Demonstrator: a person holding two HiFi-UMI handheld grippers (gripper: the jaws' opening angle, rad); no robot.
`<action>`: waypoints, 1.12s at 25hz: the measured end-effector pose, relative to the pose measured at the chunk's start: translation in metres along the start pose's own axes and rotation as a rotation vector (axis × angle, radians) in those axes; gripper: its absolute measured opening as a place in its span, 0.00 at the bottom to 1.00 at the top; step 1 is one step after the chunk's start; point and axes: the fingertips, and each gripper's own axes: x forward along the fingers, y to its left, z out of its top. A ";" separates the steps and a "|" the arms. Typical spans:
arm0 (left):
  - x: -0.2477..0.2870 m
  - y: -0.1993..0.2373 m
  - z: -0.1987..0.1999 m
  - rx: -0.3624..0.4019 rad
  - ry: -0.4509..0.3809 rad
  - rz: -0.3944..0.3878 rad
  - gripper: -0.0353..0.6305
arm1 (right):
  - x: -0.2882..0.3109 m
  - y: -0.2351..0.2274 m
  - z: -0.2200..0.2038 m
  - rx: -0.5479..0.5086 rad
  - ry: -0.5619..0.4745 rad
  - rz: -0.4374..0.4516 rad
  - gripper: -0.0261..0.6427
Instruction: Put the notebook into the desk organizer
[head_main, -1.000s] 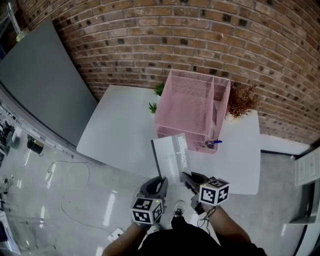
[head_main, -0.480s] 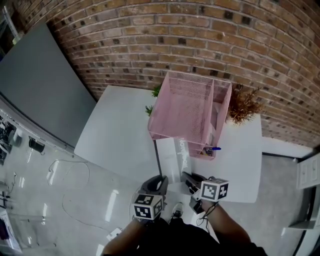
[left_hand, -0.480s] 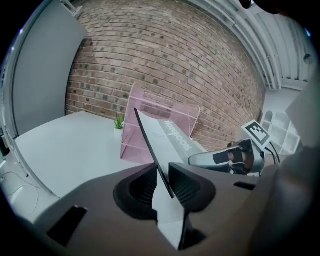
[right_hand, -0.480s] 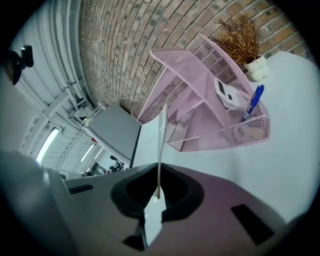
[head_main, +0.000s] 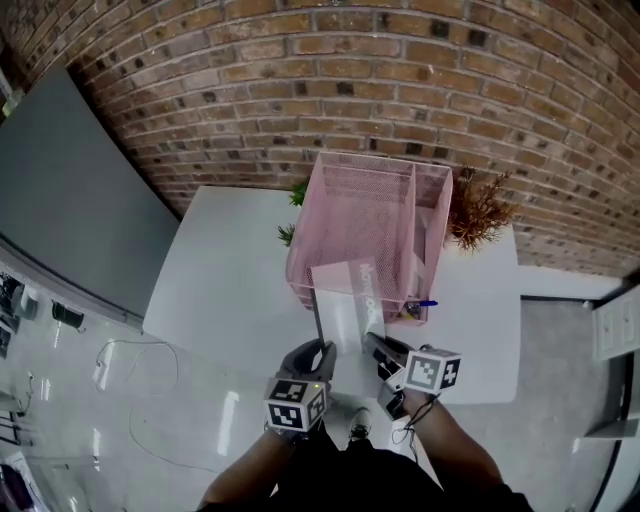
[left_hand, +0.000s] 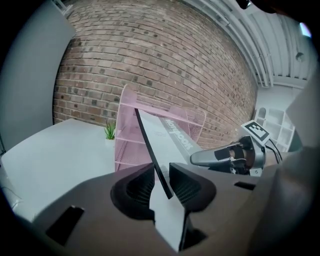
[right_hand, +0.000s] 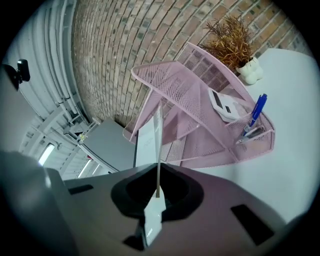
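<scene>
The thin grey notebook with a black spine (head_main: 345, 300) was held in the air by both grippers. The left gripper (head_main: 318, 352) was closed on its near left edge, and the right gripper (head_main: 376, 346) was closed on its near right edge. Its far end was just before the front of the pink wire-mesh desk organizer (head_main: 350, 215) on the white table (head_main: 220, 280), not yet inside.

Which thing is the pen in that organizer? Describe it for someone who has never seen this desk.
On the white table stands a pink mesh organizer. In the head view, the small low pocket at its near right corner holds a blue pen, standing tilted. It is the only blue thing there, thin and stick-like, while its neighbour, a white calculator, rests in the tray beside it.
</scene>
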 end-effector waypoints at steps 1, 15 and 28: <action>0.003 0.003 0.003 0.007 0.003 -0.006 0.18 | 0.003 0.000 0.003 0.003 -0.011 -0.005 0.06; 0.034 0.042 0.043 0.069 0.011 -0.101 0.19 | 0.038 0.003 0.041 0.037 -0.154 -0.073 0.06; 0.044 0.039 0.059 0.145 -0.010 -0.246 0.19 | 0.050 -0.001 0.072 0.074 -0.302 -0.143 0.06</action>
